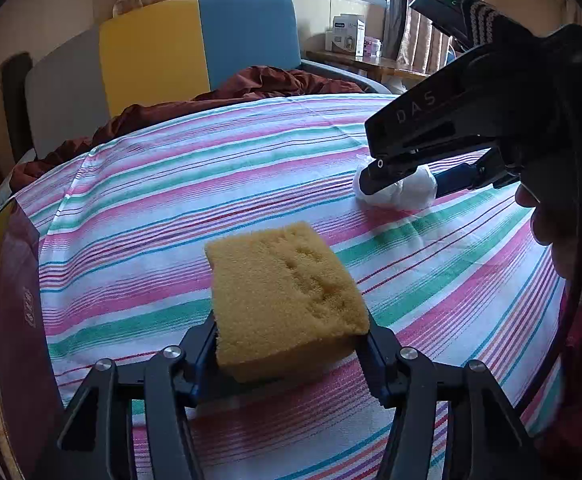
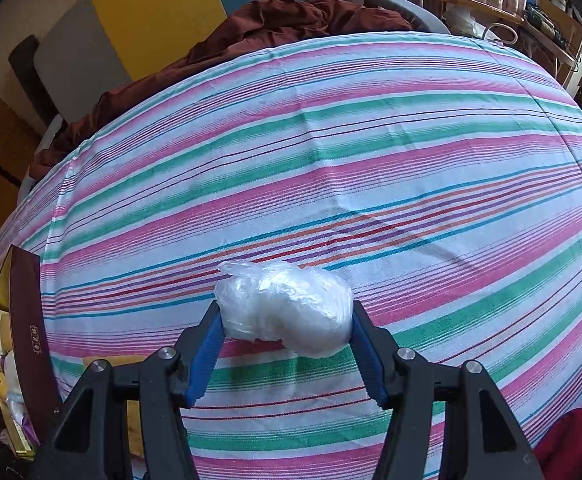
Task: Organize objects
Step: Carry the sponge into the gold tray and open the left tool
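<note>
Over striped sheet (image 2: pixel 331 140) | left tool (image 1: pixel 291 344) angled down, pinching sponge (image 1: pixel 287 292) | right tool (image 2: pixel 287 340) steeper, pinching plastic wad (image 2: pixel 287 308)

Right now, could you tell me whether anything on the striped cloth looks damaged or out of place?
Only the yellow sponge held in the left tongs: its top face carries a row of pressed-in dents. The white plastic bundle in the right tongs looks crumpled but intact.

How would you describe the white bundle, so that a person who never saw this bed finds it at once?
Start from the striped bedsheet that covers the bed. On it, between the fingers of the right gripper, is the white bundle of crumpled clear plastic. The other thing nearby is the yellow sponge, a porous block.
</note>
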`<action>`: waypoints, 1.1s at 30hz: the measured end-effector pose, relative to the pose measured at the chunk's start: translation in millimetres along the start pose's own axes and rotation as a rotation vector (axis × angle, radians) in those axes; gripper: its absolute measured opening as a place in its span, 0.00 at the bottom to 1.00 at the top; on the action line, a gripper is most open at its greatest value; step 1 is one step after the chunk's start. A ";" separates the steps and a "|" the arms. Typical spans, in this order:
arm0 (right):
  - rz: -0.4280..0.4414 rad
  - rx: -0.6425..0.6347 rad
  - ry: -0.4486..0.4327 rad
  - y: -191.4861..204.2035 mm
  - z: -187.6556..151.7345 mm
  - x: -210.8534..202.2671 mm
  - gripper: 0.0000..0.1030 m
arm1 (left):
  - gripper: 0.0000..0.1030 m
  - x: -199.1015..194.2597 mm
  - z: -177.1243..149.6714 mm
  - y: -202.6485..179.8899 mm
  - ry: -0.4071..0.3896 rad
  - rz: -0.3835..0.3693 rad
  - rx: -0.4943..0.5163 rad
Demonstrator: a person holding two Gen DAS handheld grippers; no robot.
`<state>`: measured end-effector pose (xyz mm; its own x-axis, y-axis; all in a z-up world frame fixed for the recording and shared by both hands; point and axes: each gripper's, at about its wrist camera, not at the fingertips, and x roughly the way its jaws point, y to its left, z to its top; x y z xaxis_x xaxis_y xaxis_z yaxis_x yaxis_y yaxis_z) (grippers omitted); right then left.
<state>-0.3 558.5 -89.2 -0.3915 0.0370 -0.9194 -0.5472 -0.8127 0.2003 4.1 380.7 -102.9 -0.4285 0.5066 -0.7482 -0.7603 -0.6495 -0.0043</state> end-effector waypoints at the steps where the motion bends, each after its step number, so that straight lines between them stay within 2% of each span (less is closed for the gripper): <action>1: -0.003 -0.003 -0.001 0.5 0.2 0.7 0.59 | 0.57 -1.8 -0.5 -0.1 0.005 0.003 0.003; 5: -0.015 -0.021 -0.004 3.8 0.6 2.4 0.59 | 0.56 -13.7 -1.1 3.9 0.020 -0.007 -0.021; 10: -0.025 -0.035 -0.008 5.2 -0.7 1.2 0.59 | 0.56 -44.8 1.6 9.1 -0.023 -0.025 -0.029; 18: -0.057 -0.071 -0.003 10.4 -4.7 4.1 0.59 | 0.56 -79.5 -6.4 17.0 -0.045 -0.061 -0.031; 22: -0.082 -0.087 0.003 12.3 -7.5 6.7 0.59 | 0.56 -105.4 -10.7 34.9 -0.075 -0.063 -0.052; 25: -0.091 -0.095 0.001 12.3 -8.6 6.7 0.59 | 0.56 -125.6 -9.0 63.8 -0.104 -0.051 -0.114; 29: -0.097 -0.093 -0.002 12.0 -9.2 6.1 0.59 | 0.56 -147.2 -8.4 120.1 -0.131 -0.021 -0.255; 33: -0.115 -0.106 -0.007 14.6 -11.5 5.0 0.59 | 0.56 -145.8 -14.0 184.7 -0.090 0.011 -0.434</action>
<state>-1.8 540.1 -94.8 -0.3360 0.1375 -0.9318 -0.5080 -0.8595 0.0564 -67.0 179.0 -3.9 -0.4907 0.5334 -0.6889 -0.4886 -0.8231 -0.2893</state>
